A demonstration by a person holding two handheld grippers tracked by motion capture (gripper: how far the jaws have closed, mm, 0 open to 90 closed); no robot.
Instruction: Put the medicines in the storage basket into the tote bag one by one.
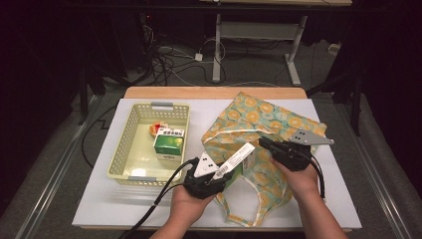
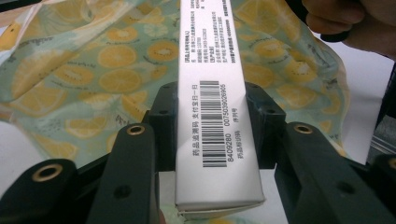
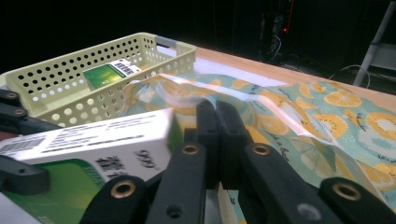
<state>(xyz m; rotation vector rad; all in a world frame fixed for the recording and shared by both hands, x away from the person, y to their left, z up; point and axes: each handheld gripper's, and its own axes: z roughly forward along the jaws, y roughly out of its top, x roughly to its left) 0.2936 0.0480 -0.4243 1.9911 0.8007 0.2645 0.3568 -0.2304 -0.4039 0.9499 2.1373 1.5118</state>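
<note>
White, smooth table top (image 1: 99,199) on a wooden table, dark room and tangled cables beyond. Soft lemon-print cloth bag (image 1: 259,119) lying crumpled at centre right; perforated pale-yellow plastic basket (image 1: 127,137) left, holding a green carton (image 1: 169,143). Long white-and-green cardboard box (image 1: 238,157) clamped in the left gripper (image 2: 212,140) at the bag's mouth. Right gripper (image 3: 217,116) pinched shut on the bag's edge. Print on box too blurred to read.
</note>
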